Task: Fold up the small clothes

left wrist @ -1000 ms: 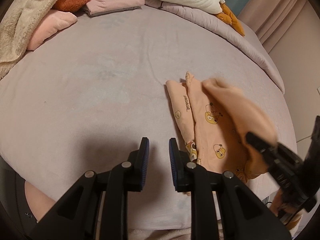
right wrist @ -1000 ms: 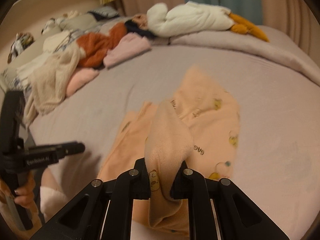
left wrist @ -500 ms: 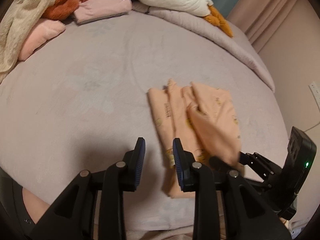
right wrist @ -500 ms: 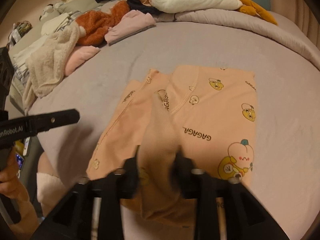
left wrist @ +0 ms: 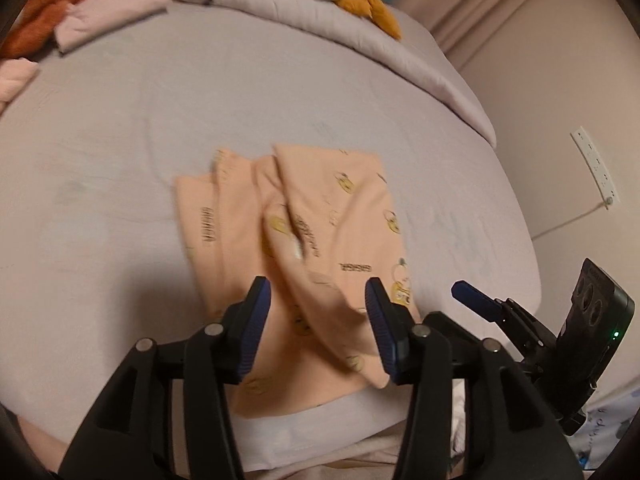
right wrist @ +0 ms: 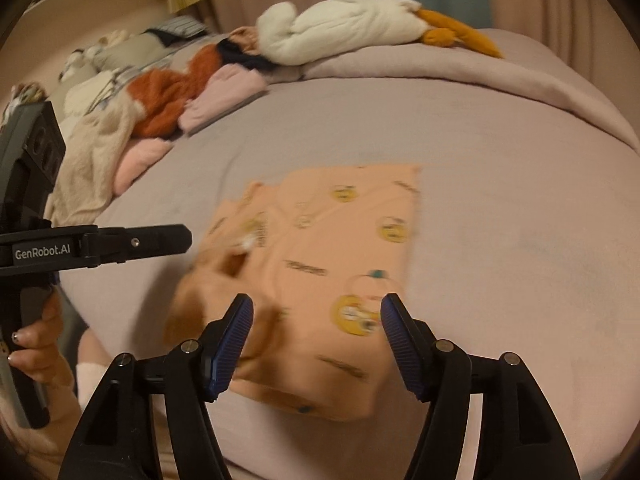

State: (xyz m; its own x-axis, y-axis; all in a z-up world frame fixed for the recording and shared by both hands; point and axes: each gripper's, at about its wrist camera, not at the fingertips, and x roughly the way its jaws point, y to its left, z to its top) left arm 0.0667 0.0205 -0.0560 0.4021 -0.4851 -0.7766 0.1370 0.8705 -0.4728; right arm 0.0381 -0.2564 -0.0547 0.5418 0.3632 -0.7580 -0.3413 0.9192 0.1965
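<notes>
Peach garment [right wrist: 320,280] on bed, left gripper [left wrist: 316,320] and right gripper [right wrist: 316,332] angled down, jaws opening, empty.

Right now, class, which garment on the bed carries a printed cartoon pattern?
The peach garment lying flat in front of the tongs: it bears yellow cartoon figures and lettering, while the garments piled at the far edge look plain.

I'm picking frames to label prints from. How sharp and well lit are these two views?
Left wrist view: garment motion-smeared, prints unreadable; bed dim, warm light; fisheye bends the edges. Right wrist view: garment blurred, worst at its near-left corner; gripper fingers stay sharp; corners dark.
</notes>
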